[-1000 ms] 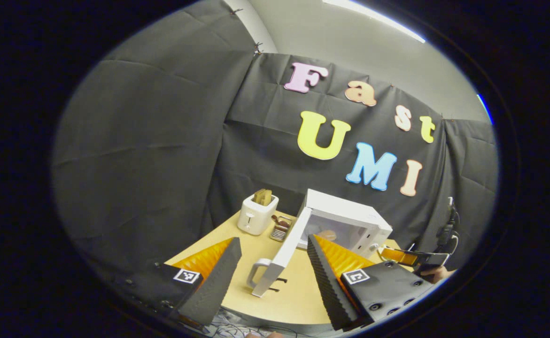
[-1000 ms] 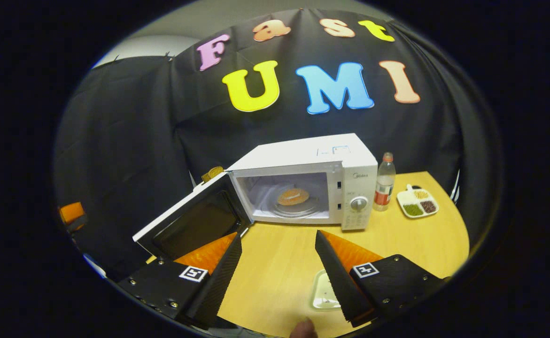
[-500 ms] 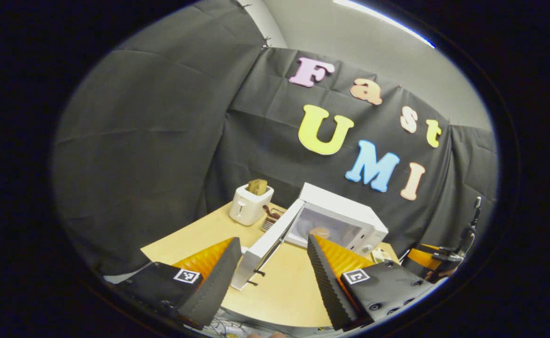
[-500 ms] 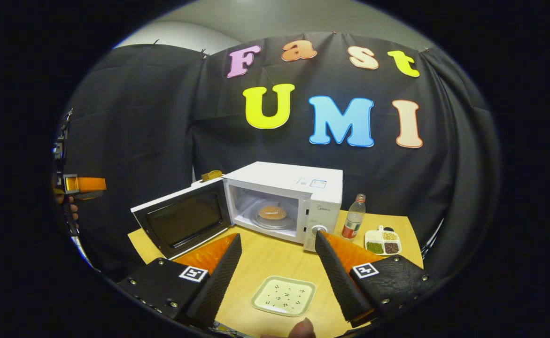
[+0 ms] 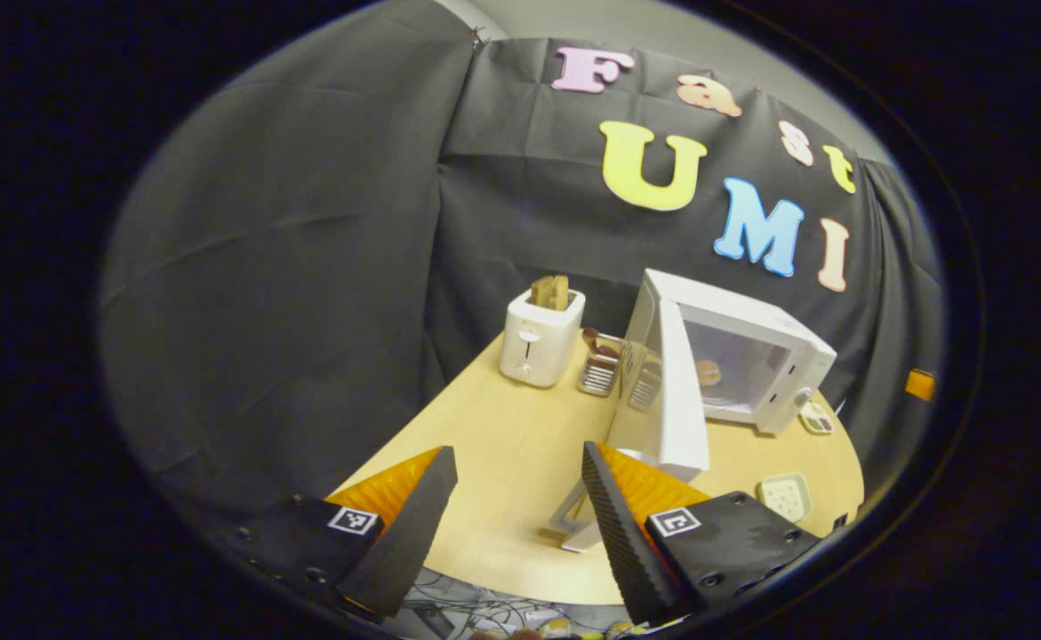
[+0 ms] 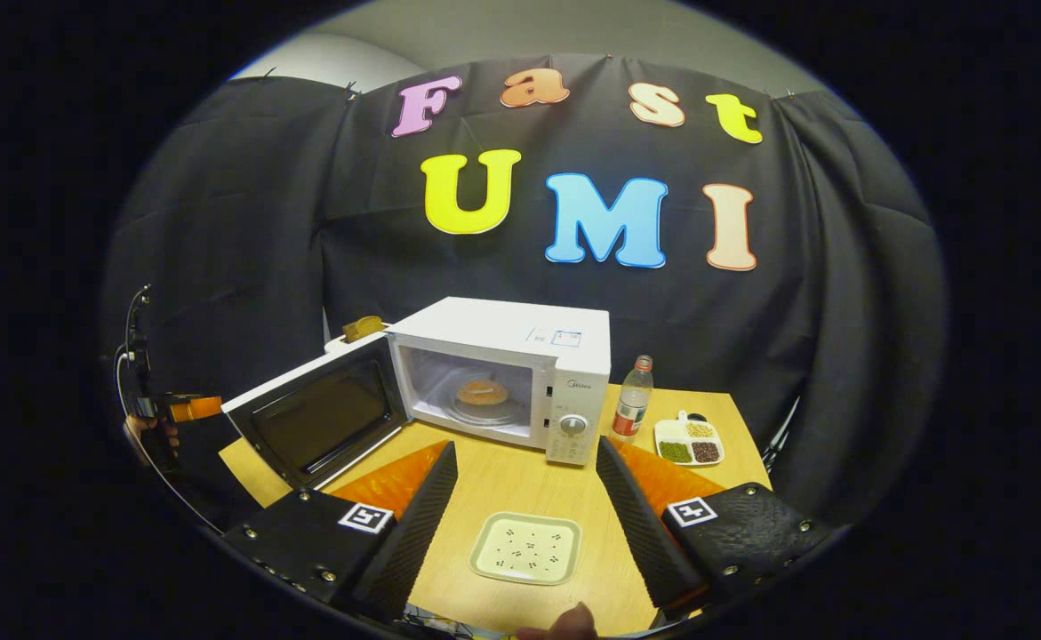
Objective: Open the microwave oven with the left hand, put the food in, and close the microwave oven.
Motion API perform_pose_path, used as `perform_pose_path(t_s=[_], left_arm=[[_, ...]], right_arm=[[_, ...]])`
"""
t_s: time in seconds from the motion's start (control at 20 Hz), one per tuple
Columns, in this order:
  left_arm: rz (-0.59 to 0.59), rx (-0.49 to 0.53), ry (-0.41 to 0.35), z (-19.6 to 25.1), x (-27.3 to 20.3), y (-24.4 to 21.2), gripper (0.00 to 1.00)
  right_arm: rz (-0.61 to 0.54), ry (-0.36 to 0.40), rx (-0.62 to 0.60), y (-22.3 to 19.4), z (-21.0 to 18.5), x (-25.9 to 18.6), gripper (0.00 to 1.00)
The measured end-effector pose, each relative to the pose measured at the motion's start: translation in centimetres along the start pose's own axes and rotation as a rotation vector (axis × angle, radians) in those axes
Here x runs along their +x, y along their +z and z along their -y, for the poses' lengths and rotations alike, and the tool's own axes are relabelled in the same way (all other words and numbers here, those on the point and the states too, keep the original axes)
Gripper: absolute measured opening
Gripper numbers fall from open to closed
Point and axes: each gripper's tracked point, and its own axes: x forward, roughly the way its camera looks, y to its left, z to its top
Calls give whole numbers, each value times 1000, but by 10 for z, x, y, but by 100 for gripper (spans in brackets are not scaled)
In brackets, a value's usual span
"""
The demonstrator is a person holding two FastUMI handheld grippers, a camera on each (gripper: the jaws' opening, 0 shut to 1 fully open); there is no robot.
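Beside open microwave door [image 5: 673, 391], left gripper [image 5: 517, 520] fingers apart.

Microwave door [image 5: 678, 391] hides part of cavity; door handle [image 5: 573, 520] half behind left gripper finger [image 5: 620, 524]. Divided dish [image 6: 689, 442] contents too small to identify.

Staged recording booth dressed as a kitchen corner: black cloth walls pinned around a rounded light-wood table [image 6: 520, 484], which carried a white microwave oven [image 6: 520, 356], white two-slot toaster [image 5: 540, 338], clear plastic bottle [image 6: 632, 412] and white sectioned dish of beans [image 6: 691, 442].
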Motion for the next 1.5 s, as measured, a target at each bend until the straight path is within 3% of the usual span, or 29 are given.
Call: perform_pose_path(t_s=[0.15,0.3,0.4,0.55,0.6,0.65,0.7,0.9,1.25,1.35,1.5], left_arm=[[-65,36,-8,-4,34,-19,100],[-54,33,-119,26,37,-16,90],[-55,10,-216,66,32,-16,93],[-17,55,-315,131,29,-8,100],[-18,75,-351,153,31,-9,90],[-17,90,-384,175,33,-9,95],[-18,107,-403,191,34,-11,90],[-9,181,-502,254,39,-8,95],[5,279,-608,360,82,8,100],[19,308,-623,384,100,17,89],[35,331,-628,413,127,30,95]], right_arm=[[-26,-57,78,3,-5,1,96],[-63,-85,122,0,-6,-1,96],[-75,-97,141,-4,-9,-7,96],[-83,-130,148,-9,-2,-19,96],[-97,-140,151,-13,2,-23,96],[-100,-154,154,-15,8,-29,96],[-98,-172,161,-16,15,-32,96],[-100,-232,193,-21,41,-48,96],[-124,-323,245,-40,87,-67,96],[-127,-348,253,-42,97,-71,96],[-126,-388,250,-45,113,-79,96]])
